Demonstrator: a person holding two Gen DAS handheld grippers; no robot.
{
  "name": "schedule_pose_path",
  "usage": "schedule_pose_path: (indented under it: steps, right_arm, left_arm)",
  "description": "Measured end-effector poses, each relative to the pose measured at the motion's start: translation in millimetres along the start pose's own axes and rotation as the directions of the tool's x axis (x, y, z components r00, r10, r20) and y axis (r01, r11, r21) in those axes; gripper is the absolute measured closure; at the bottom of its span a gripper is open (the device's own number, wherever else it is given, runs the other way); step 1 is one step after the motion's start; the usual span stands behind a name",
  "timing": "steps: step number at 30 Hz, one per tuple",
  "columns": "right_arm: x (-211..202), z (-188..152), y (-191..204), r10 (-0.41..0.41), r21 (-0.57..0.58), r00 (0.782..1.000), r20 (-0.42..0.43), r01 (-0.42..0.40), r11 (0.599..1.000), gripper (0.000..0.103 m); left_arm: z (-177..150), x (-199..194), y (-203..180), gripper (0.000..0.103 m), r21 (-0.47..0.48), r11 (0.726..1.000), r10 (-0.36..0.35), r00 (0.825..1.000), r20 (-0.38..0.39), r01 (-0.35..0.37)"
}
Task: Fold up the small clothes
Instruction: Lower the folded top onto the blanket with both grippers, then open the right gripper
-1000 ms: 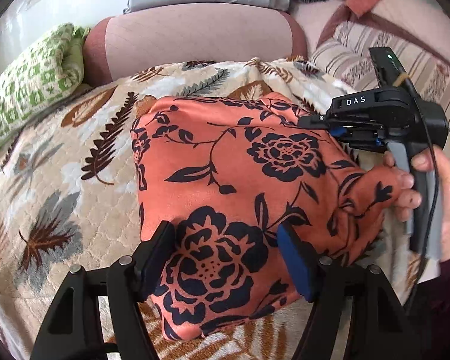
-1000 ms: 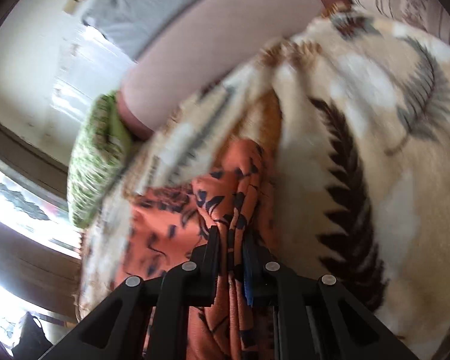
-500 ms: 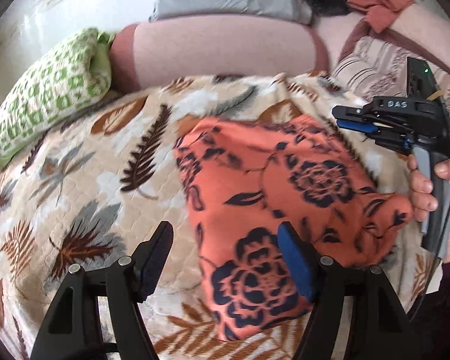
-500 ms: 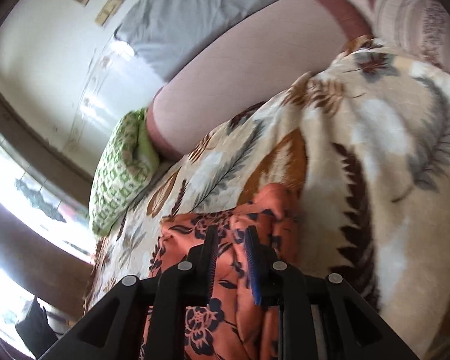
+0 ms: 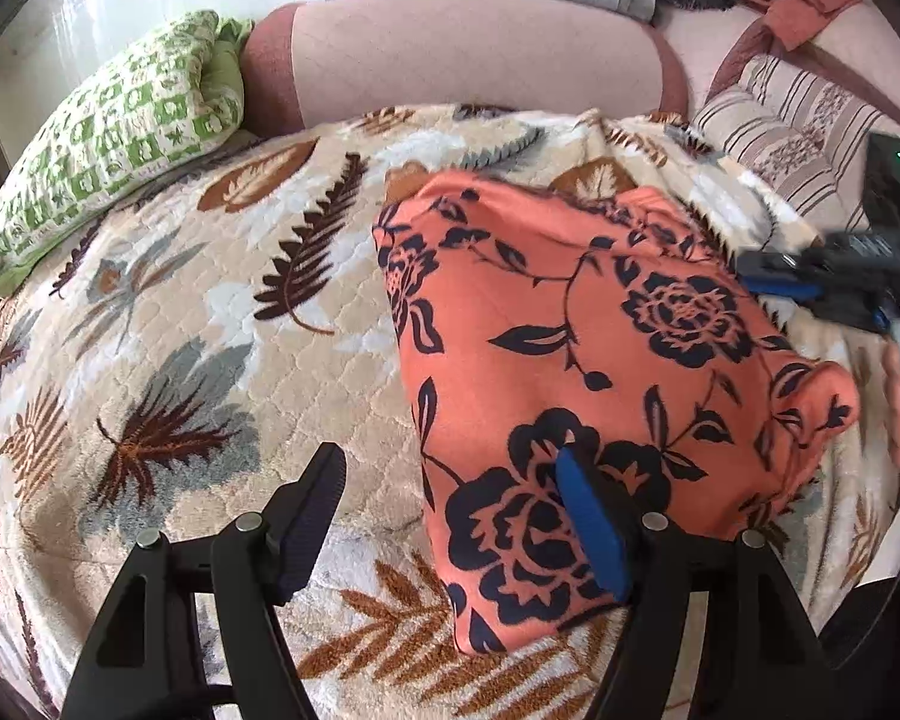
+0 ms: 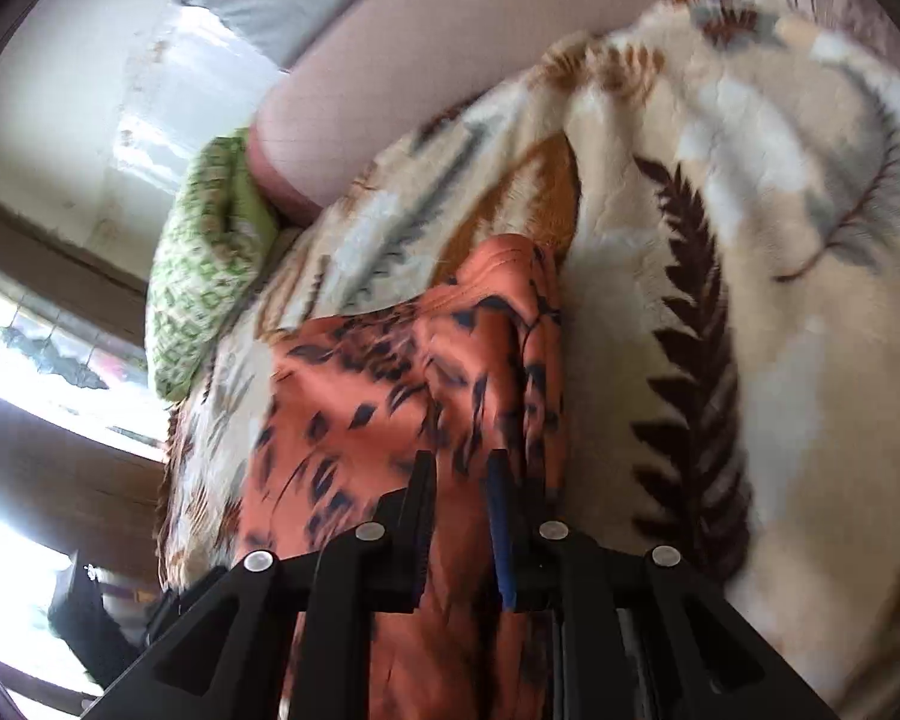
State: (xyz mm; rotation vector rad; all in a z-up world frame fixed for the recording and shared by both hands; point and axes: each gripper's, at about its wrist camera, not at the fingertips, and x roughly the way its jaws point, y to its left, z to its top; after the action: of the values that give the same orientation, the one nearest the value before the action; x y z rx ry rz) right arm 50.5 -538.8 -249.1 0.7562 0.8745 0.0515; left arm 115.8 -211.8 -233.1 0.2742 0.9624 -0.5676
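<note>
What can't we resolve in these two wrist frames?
- Left wrist: right tool motion-blurred, cut by right edge; jaw gap unreadable.
- Right wrist: orange floral garment blurred, so fold edges unclear.
- Left wrist: garment's near edge hidden behind left tool finger.

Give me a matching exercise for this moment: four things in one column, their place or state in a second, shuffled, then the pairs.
Things:
1. orange floral garment
2. green patterned pillow
3. left gripper
4. right gripper

Place or state:
A. jaws wide apart, nothing pinched
B. lying folded on the leaf-print blanket
C. jaws narrow, with a gap, above the cloth
D. at the blanket's far left edge, beside the pink bolster

Pairs: 1-B, 2-D, 3-A, 4-C
</note>
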Motion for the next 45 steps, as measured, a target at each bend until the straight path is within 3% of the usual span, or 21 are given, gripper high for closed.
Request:
schedule_pose_path:
  steps: [4,6,9,15,19,27,34,38,43,45]
  right_arm:
    - [-27,-29,13,0.033,-0.04,0.999,0.008,-0.032,0.999,0.081]
    - [-22,-42,21,-0.003,-0.07,0.999,-0.033,0.0,0.998,0.081]
    - [-15,-65,15,-0.119,-0.063,0.988,-0.097,0.113,0.992,0.081]
    - [-26,-98,9,-0.191,-0.088,0.978,-0.087,0.183,0.979,0.082]
    - [-21,-102,7,-0.187,-0.069,0.978,-0.095,0.181,0.981,0.082]
    - [-23,-109,12,-0.247,-0.103,0.966,-0.081,0.238,0.966,0.082]
    - [-29,-98,35,-0.308,-0.112,0.948,-0.078,0.298,0.948,0.083]
    - [-38,-89,54,-0.283,-0.121,0.958,-0.04,0.276,0.953,0.081]
    - [-15,-94,69,-0.288,-0.157,0.954,-0.085,0.273,0.949,0.081]
    - [2,-100,68,-0.338,-0.184,0.931,-0.142,0.31,0.933,0.081]
  left_arm:
    - [-4,-9,-3,0.03,0.028,1.0,0.01,1.0,0.017,-0.01]
    - [-6,-6,-4,0.03,0.034,0.999,0.014,1.0,0.005,-0.015]
    - [-14,4,-4,0.029,0.035,0.999,0.015,0.998,-0.056,-0.013]
    - [-27,10,-2,0.026,0.039,0.999,0.004,0.998,-0.063,-0.001]
    - [-30,12,-2,0.024,0.056,0.998,-0.011,0.999,-0.042,0.013]
    - [-35,18,15,0.017,0.015,0.994,-0.109,0.994,-0.004,0.109]
    - [-28,5,16,0.018,0.054,0.991,-0.125,0.992,0.036,0.123]
    - [-26,-2,17,0.018,0.06,0.992,-0.118,0.991,0.056,0.114]
    - [-24,-5,23,0.018,0.045,0.993,-0.116,0.991,0.064,0.113]
    - [-24,-6,26,0.018,0.036,0.993,-0.115,0.991,0.067,0.113]
